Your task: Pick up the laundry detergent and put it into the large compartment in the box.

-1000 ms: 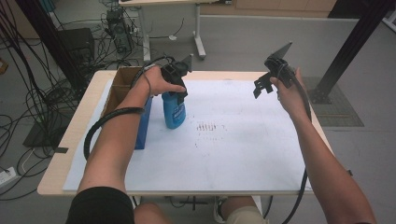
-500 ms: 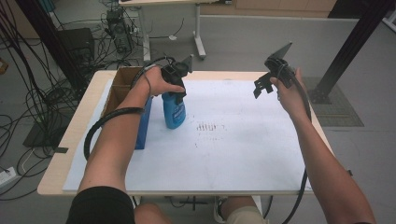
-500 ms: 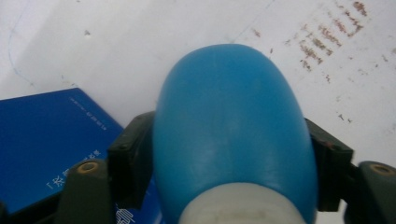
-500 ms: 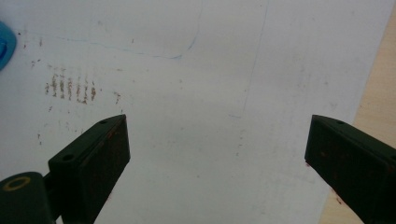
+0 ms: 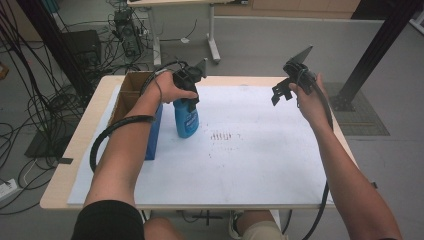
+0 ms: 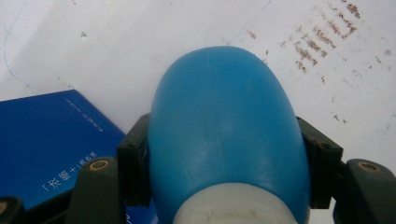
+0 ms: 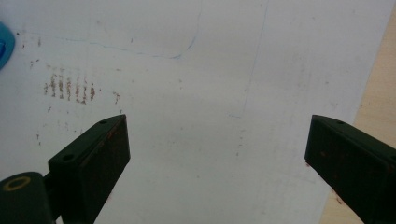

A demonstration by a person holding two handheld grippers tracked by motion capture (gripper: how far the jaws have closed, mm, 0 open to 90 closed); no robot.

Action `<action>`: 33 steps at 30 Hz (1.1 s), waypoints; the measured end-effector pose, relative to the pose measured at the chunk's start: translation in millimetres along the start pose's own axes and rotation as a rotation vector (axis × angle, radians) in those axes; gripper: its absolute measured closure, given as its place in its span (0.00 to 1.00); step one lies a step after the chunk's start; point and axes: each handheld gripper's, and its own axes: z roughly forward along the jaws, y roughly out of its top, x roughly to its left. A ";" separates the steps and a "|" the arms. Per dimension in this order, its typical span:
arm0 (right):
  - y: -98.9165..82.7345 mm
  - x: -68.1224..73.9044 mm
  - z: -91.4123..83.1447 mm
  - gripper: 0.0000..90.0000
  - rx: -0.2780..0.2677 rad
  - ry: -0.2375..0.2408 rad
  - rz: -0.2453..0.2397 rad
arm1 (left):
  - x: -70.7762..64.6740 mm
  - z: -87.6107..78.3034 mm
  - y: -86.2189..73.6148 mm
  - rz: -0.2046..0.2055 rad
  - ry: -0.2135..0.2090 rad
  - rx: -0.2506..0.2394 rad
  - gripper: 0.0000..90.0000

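My left tool (image 5: 190, 92) has just been closing and now clamps the blue bottle (image 6: 224, 135) between its jaws, upright on the desk (image 5: 260, 165). Grasp made, I judge; lift next. My right tool (image 5: 285, 90) hangs open, well apart.

Wooden table (image 5: 70, 165) covered by a white sheet (image 5: 260, 160); blue bottle (image 5: 186, 119) upright at 10 o'clock, blue box (image 5: 154, 131) just beside it.
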 end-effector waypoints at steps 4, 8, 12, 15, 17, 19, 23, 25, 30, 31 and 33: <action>0.0 -0.4 0.4 0.07 0.001 0.001 0.001 | 0.0 0.0 -0.1 -0.002 0.001 -0.002 0.40; 0.1 -0.2 1.2 0.07 0.001 0.001 0.001 | 0.0 0.1 0.4 -0.004 0.000 0.000 0.40; 0.7 0.2 1.8 0.07 0.004 0.001 0.000 | 0.2 0.1 -0.6 -0.003 -0.001 -0.004 0.40; 0.8 0.1 1.9 0.07 0.004 0.002 0.001 | 0.1 0.0 -0.6 -0.002 -0.001 -0.004 0.40; 0.9 0.1 1.8 0.07 0.005 0.002 0.000 | 0.2 -0.1 -0.3 -0.001 -0.001 -0.002 0.40; 0.7 0.0 1.8 0.07 0.004 0.001 0.001 | 0.1 0.0 -0.2 -0.001 -0.001 -0.002 0.40; 0.7 -0.2 1.8 0.07 0.003 0.002 0.000 | -0.6 0.0 0.0 -0.001 0.001 -0.002 0.40; 1.1 0.1 2.1 0.07 0.004 0.003 0.000 | -0.2 -0.1 -0.1 0.001 0.000 -0.002 0.40; 1.8 1.0 3.1 0.07 0.007 -0.001 -0.001 | -0.4 0.1 0.2 0.000 0.001 -0.001 0.40; 1.8 0.5 3.4 0.07 0.006 0.001 -0.001 | 0.0 0.2 -0.1 -0.002 -0.001 -0.003 0.40; 2.0 0.3 3.6 0.07 0.007 0.000 -0.001 | 0.0 0.1 0.1 0.001 0.000 -0.001 0.40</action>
